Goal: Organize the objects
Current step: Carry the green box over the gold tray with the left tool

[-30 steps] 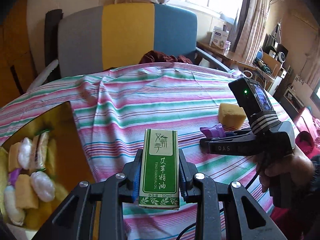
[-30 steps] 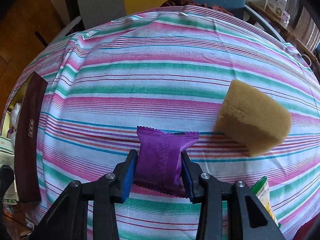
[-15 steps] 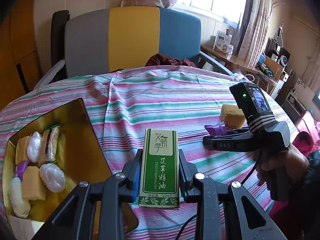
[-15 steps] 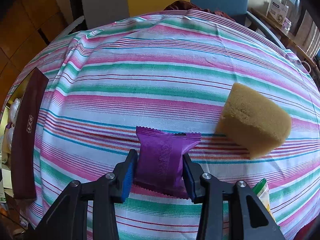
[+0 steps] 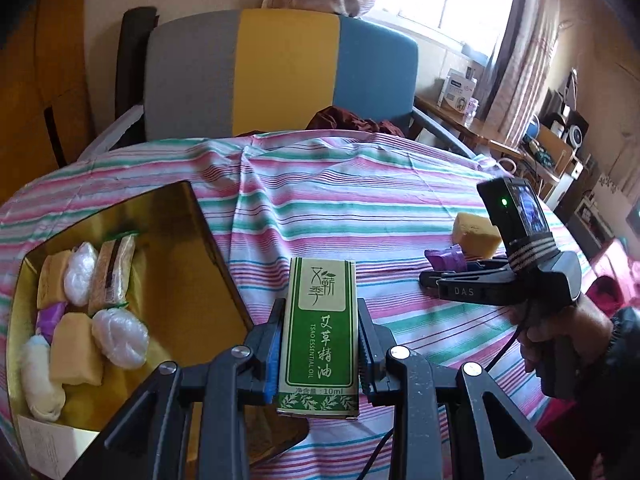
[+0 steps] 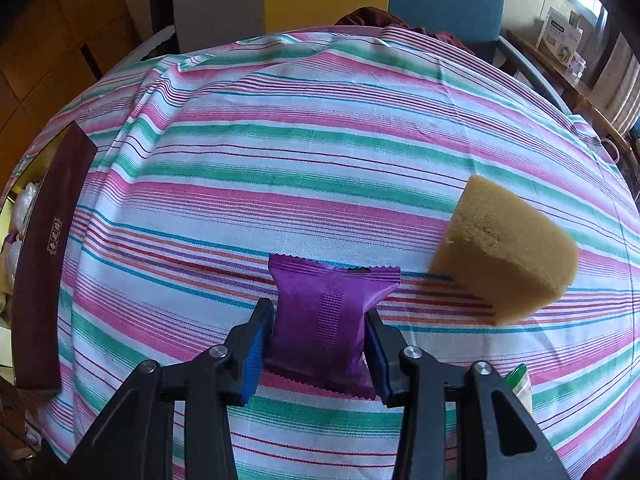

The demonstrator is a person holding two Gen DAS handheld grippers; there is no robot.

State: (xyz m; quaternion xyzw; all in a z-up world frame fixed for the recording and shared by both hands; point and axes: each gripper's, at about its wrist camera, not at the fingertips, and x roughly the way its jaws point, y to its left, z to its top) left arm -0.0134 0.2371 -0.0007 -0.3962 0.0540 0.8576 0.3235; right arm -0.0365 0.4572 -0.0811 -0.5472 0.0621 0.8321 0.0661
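Note:
My left gripper (image 5: pixel 320 344) is shut on a green essential-oil box (image 5: pixel 320 332), held upright above the striped tablecloth, just right of an open gold box (image 5: pixel 176 280) holding several wrapped snacks and sponge pieces. My right gripper (image 6: pixel 320 344) is shut on a purple snack packet (image 6: pixel 324 316) low over the cloth; it also shows in the left wrist view (image 5: pixel 444 276), to the right. A yellow sponge block (image 6: pixel 504 256) lies on the cloth right of the packet.
The gold box's dark maroon wall (image 6: pixel 48 256) stands at the left of the right wrist view. A green-edged packet (image 6: pixel 518 384) peeks out behind the right finger. A grey, yellow and blue chair (image 5: pixel 280 76) stands behind the table.
My left gripper has risen and pulled back with the green box, so more of the gold box shows. My right gripper holds the purple packet almost still.

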